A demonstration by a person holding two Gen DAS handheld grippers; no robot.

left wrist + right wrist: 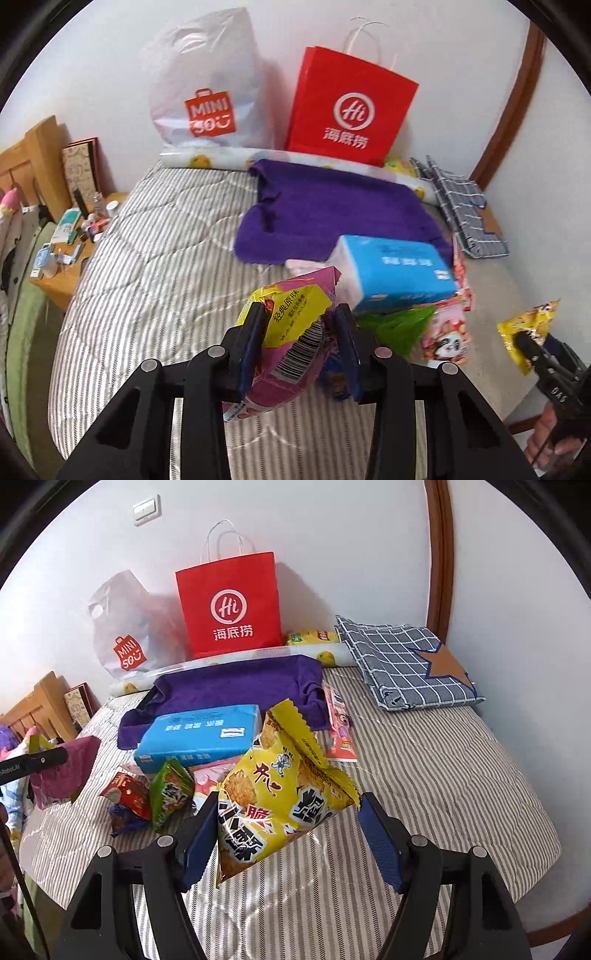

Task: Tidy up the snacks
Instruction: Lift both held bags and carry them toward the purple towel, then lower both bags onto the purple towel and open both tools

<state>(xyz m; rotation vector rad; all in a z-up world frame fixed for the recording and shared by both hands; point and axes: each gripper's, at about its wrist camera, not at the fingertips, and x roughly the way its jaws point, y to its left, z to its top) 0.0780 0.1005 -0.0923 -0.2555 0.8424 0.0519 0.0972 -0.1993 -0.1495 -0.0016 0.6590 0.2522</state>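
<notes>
Landmark: red Haidilao paper bag point(351, 110) upright against the wall at the far edge of the bed point(147, 258). Left of it, white Miniso plastic bag point(207, 92). In front of it, purple towel point(332, 210), then blue tissue pack point(399, 273), with loose snack packets point(155, 797) nearer the camera. Left hand-held gripper point(299, 343) clamped on a pink-and-yellow snack bag point(291, 339), lifted clear of the bed, its long axis running along the fingers. Right hand-held gripper point(288, 834): yellow crispy-noodle snack bag point(284, 790) sits between its jaws, off the bed; left pad touches, right pad contact unclear, likely gripped. Red bag lies straight ahead and above both; the left looks slightly nearer. Likely next: carry toward a bag.
</notes>
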